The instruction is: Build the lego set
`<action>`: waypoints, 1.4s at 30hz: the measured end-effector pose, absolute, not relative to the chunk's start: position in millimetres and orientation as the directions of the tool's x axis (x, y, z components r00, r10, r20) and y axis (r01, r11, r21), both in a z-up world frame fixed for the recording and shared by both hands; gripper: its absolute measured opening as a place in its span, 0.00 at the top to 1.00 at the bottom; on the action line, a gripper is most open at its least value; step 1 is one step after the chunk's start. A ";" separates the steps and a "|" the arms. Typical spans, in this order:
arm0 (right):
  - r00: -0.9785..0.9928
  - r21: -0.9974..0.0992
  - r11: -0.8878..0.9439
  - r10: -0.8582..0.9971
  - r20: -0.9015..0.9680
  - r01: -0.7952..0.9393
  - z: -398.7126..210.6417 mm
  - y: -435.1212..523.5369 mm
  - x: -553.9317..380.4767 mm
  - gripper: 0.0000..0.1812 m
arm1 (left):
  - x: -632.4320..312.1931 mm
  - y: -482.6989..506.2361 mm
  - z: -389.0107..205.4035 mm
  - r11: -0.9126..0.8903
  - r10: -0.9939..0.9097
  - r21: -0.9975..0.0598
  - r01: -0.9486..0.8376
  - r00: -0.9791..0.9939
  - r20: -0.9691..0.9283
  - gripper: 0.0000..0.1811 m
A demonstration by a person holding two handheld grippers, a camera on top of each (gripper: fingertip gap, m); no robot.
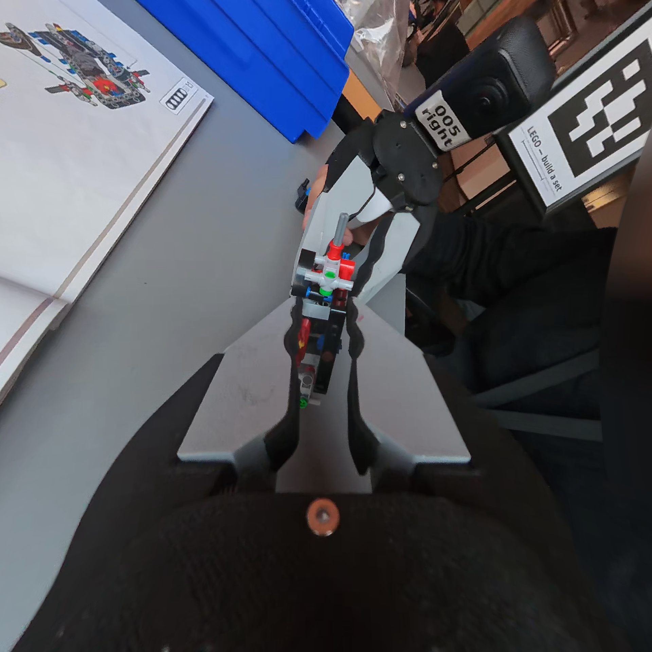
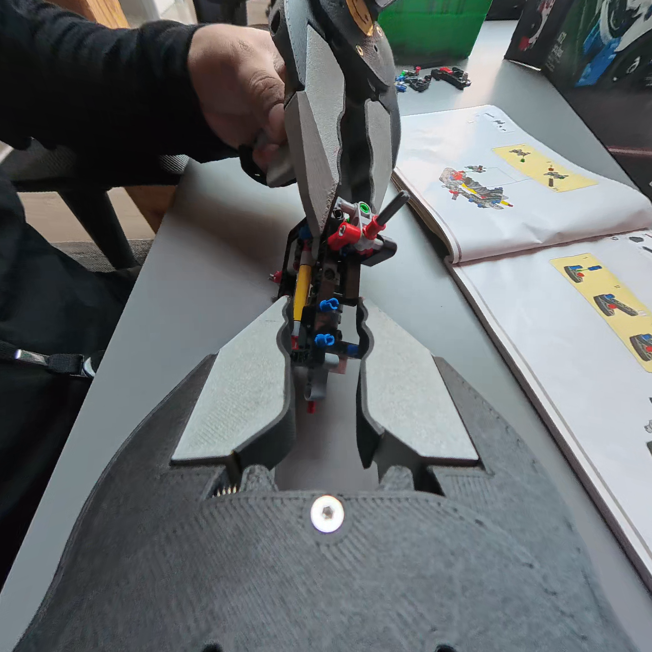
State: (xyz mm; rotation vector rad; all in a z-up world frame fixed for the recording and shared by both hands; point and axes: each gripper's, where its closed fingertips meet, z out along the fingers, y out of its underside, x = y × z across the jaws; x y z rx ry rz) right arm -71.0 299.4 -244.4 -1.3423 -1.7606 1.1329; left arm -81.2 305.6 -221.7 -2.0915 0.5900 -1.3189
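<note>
Two handheld grippers share one half-built lego assembly (image 1: pixel 323 317) above the grey table (image 1: pixel 197 282). The left gripper (image 1: pixel 320 338) pinches its dark frame lengthwise; the right gripper (image 2: pixel 324 328) clamps the same frame from the opposite end — so the long axis runs straight between them. The grey axle (image 1: pixel 340 229) juts from the red-and-grey cluster, nearer the right gripper's fingers — the open instruction booklet (image 2: pixel 529 211) lies beside.

Black printed gripper (image 2: pixel 324 317), grey finger plates, black sleeve (image 2: pixel 98 81).

Workshop-like room, grey worktable (image 2: pixel 218 247), blue parts bin (image 1: pixel 268 60)
</note>
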 end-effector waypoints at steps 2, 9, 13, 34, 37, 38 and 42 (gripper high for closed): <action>-0.289 -0.907 0.064 0.955 -0.066 0.416 -243.9 300.4 -71.1 0.82 | -81.7 308.1 -222.1 -0.752 -0.612 -0.659 -0.031 0.405 0.679 0.88; -0.309 -0.918 -0.074 0.928 -0.206 0.390 -233.5 312.4 -68.9 0.88 | -84.6 314.4 -225.7 -0.796 -0.540 -0.601 0.065 0.372 0.755 0.88; -0.302 -0.917 -0.045 0.937 -0.177 0.397 -235.9 320.1 -65.5 0.85 | -91.6 319.5 -228.4 -0.813 -0.504 -0.570 0.117 0.350 0.790 0.88; -0.290 -0.896 -0.139 0.916 -0.278 0.422 -236.7 328.0 -68.8 0.82 | -96.6 324.0 -233.7 -0.836 -0.457 -0.520 0.177 0.301 0.837 0.88; -0.287 -0.897 -0.132 0.919 -0.271 0.422 -237.1 328.3 -70.7 0.83 | -96.4 323.5 -233.6 -0.834 -0.459 -0.523 0.175 0.305 0.834 0.88; -0.291 -0.896 -0.128 0.918 -0.269 0.425 -237.5 327.5 -71.1 0.84 | -96.2 323.4 -233.4 -0.833 -0.461 -0.526 0.174 0.307 0.832 0.88; -0.313 -0.900 -0.118 0.912 -0.265 0.420 -236.2 324.2 -72.0 0.88 | -96.4 322.4 -232.9 -0.822 -0.477 -0.546 0.160 0.332 0.814 0.88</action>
